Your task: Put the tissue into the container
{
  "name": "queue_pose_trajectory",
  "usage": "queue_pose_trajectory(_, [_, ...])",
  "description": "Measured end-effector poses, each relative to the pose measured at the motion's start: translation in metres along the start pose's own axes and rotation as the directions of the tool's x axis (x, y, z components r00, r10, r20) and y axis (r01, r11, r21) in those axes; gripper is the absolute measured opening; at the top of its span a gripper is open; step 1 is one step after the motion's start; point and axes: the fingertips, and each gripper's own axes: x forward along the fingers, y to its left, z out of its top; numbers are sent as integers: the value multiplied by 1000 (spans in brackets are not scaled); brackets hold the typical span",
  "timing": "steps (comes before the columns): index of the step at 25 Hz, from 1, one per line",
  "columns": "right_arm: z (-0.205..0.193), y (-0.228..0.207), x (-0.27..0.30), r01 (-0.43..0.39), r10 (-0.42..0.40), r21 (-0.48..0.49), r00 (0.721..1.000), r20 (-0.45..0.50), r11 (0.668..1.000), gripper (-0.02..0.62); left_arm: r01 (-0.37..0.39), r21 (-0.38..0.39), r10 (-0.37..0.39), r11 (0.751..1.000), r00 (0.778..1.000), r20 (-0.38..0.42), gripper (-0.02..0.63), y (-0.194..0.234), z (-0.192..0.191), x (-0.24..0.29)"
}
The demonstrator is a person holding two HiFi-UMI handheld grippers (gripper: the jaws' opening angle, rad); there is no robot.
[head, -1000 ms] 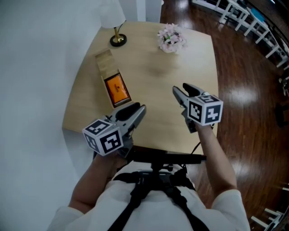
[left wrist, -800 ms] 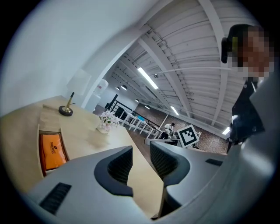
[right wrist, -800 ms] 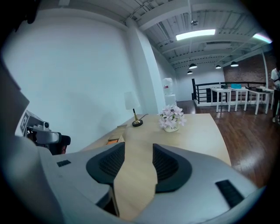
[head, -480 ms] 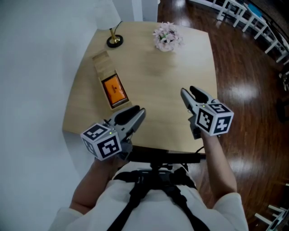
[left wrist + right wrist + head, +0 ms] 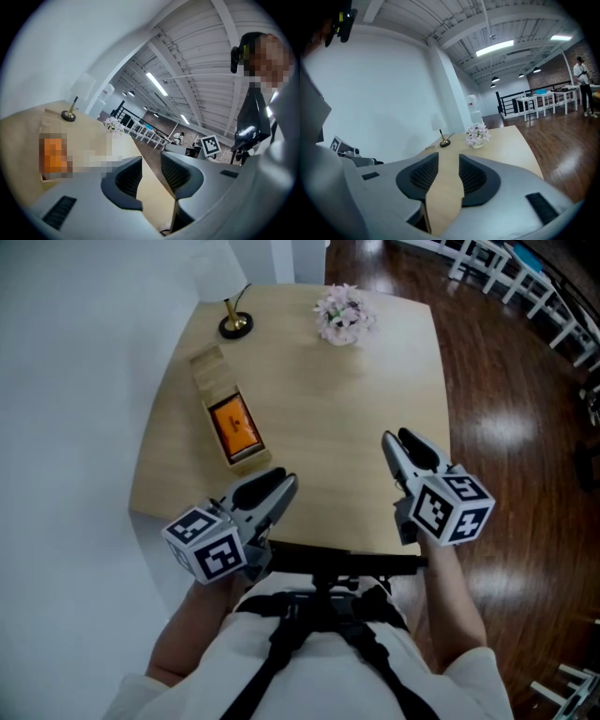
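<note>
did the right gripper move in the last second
Yes: the right gripper drew back toward the table near edge, its jaws closing with nothing between them.

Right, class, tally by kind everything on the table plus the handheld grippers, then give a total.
Grippers: 2, the left gripper and the right gripper, both open and empty; the right gripper's jaws have just been closing.
Wooden box: 1
Flower bunch: 1
Lamp base: 1
Total: 5

Tan container [image 5: 214, 371], orange inside; pink flowers [image 5: 342, 315]
</note>
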Motion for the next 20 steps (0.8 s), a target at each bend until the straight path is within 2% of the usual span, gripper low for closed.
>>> queue_pose_trajectory(13, [-11, 5, -22, -6, 6, 26, 1000, 3, 1000, 78, 0, 8, 0, 1000, 1000, 13, 127, -10, 3, -18])
queue_pose_trajectory(20, [-6, 12, -26, -7, 7, 8, 1000, 29, 1000, 47, 7, 10, -7, 1000, 1000, -5, 127, -18, -5, -20])
